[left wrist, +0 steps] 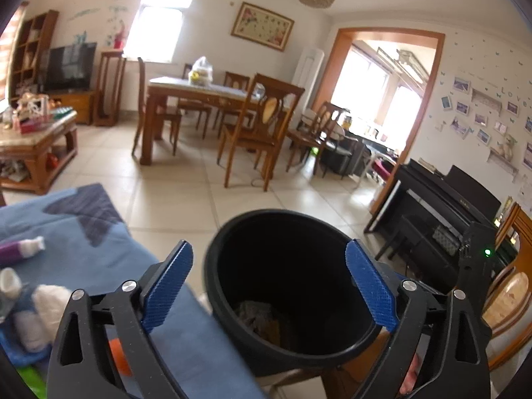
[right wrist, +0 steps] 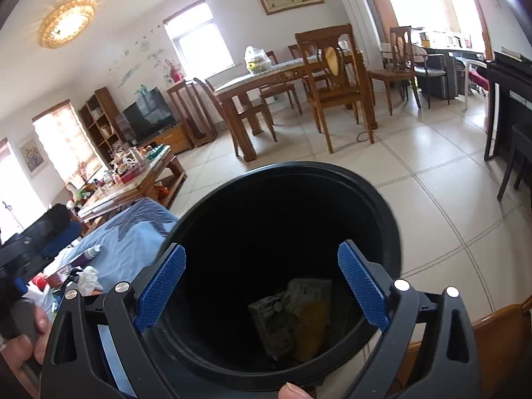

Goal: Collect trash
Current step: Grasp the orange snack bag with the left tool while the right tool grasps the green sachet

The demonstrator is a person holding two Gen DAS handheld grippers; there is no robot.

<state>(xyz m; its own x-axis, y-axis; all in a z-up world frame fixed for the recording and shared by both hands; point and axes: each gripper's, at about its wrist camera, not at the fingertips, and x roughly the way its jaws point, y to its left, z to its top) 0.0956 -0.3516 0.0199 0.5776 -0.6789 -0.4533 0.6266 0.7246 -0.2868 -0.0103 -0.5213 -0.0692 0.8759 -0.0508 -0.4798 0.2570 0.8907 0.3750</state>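
Observation:
A black round trash bin stands beside a table with a blue cloth. It holds crumpled packaging, dim at the bottom, also seen in the left wrist view. My left gripper is open and empty, held above the bin's near rim. My right gripper is open and empty, right over the bin's mouth. On the cloth lie white crumpled tissues, a purple tube and an orange item; the tissues and tube also show in the right wrist view.
A wooden chair stands right of the bin. A black piano is at the right wall. A dining table with chairs stands across the tiled floor. A cluttered coffee table is at the left.

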